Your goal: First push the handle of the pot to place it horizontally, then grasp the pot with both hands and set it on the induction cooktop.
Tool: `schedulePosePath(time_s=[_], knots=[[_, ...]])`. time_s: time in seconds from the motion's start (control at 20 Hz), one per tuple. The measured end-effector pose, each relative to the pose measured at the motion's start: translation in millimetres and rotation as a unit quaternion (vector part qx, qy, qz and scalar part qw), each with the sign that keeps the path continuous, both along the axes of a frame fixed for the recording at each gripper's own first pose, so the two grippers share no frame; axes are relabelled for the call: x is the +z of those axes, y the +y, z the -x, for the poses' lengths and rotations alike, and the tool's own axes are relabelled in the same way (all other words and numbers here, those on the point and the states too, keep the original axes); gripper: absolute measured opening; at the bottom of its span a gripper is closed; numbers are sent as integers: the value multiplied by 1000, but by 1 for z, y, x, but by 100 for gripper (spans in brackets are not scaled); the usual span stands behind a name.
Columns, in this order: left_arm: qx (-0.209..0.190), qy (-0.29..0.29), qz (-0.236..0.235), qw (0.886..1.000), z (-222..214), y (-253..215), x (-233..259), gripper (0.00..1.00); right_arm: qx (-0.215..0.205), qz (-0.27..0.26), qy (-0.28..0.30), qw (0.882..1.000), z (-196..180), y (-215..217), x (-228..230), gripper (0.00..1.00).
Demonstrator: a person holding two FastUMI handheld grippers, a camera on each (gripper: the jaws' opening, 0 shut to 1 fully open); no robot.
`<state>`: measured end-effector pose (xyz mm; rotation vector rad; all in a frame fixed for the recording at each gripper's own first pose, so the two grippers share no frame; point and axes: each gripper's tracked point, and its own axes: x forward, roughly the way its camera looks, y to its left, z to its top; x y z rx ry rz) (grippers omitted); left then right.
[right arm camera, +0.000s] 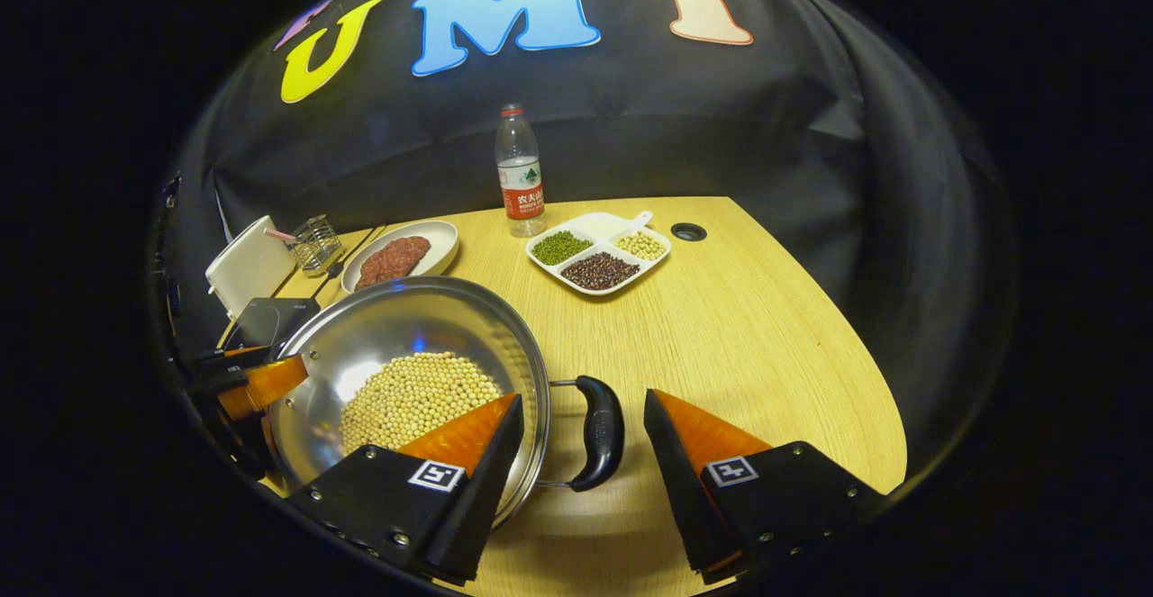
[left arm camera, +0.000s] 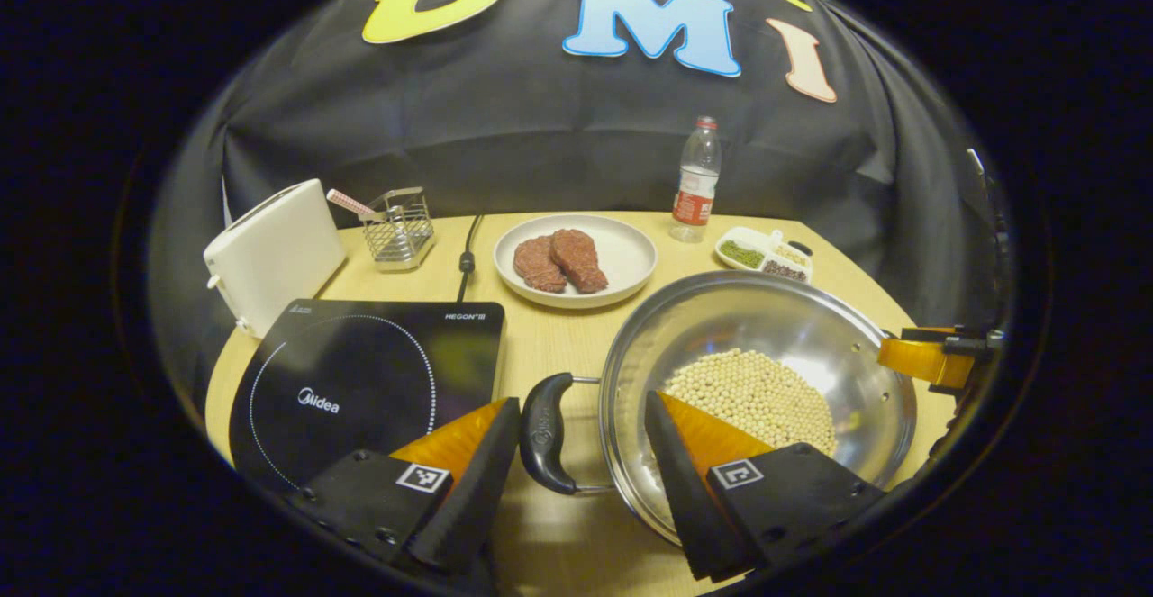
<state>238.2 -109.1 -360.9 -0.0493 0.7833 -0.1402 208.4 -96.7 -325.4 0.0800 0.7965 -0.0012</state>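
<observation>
Pot [left arm camera: 793, 327]: shallow polished steel, round, upright on the worktop near its front edge, holding a heap of pale soybeans [left arm camera: 752, 394]. Two black loop handles [left arm camera: 547, 433] on opposite sides of the rim, lying level. Induction cooktop [left arm camera: 360, 381]: flat black glass with a dotted ring, at the worktop's front left corner, just beside the pot.

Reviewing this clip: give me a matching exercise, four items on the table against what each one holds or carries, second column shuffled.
Items:
1. pot
2. round plate
3. divided dish
4. wire rack

Contents:
A. two pieces of raw meat
B. green, dark and pale beans in separate compartments
C. pale soybeans
D. a striped straw-like stick

Pairs: 1-C, 2-A, 3-B, 4-D
</observation>
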Motion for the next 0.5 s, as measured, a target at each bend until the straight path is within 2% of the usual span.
schedulePosePath(time_s=[0.05, 0.1, 0.15, 0.2, 0.3, 0.4, 0.45, 0.5], knots=[[3, 0, -2, 1000, 0, 2, -2, 92, -2, 3, 0, 1000, -1, -1, -1, 81], [6, 1, -3, 1000, -2, 3, -3, 87, -1, 2, 3, 1000, 0, 1, -4, 77], [9, 3, -5, 1000, -1, 5, -4, 77, 0, 3, 7, 1000, 0, 1, -6, 75], [9, 7, -2, 1000, -3, 4, -9, 74, 0, 3, 12, 1000, 2, 3, -10, 75], [12, 10, 3, 1000, 1, 4, -9, 65, -8, -1, 9, 1000, -2, 3, -11, 61], [11, 13, 1, 1000, 1, 4, -9, 69, -11, -1, 11, 1000, -4, 2, -8, 59], [10, 13, -1, 1000, 1, 4, -10, 65, -10, 1, 11, 1000, -2, 3, -9, 59], [10, 14, 0, 1000, 1, 4, -10, 65, -7, 5, 13, 1000, -2, 3, -9, 59]])
